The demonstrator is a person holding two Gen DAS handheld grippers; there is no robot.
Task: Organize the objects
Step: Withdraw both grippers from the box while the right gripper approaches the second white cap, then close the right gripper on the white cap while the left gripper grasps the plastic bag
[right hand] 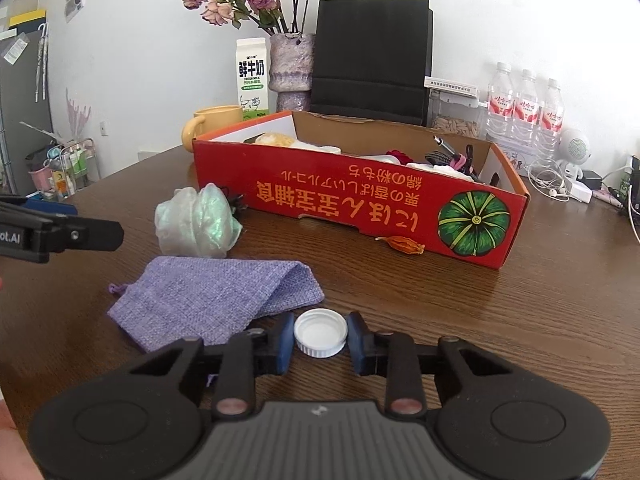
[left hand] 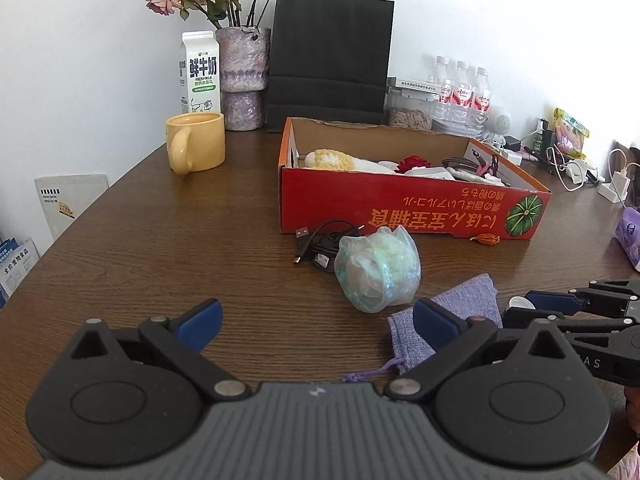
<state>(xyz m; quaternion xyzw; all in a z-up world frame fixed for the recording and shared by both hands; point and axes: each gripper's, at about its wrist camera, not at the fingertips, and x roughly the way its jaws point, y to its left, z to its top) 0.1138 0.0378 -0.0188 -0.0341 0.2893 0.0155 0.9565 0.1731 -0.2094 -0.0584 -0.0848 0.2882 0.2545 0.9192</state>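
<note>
Nearest the desk's front edge, the right gripper has its jaws drawn narrow around a white bottle cap, one blue pad at each side of its ribbed rim; they look to be touching it, so I take this as a pinch made ready for lifting. The cap sits open side up on the bare wood, just beside the near edge of a lilac drawstring pouch that lies flat and limp.

The left gripper hovers low with its jaws wide and nothing between them, its right pad over the pouch's corner, probably waiting to take the pouch or steady it.

Just beyond the pouch stands an iridescent mesh bundle, with a coiled black USB cable touching its far side.

Further toward the middle of the desk is the red cardboard box, already holding several small things, which seems the natural place for the loose items. A dried orange flower lies against its front wall.
</note>
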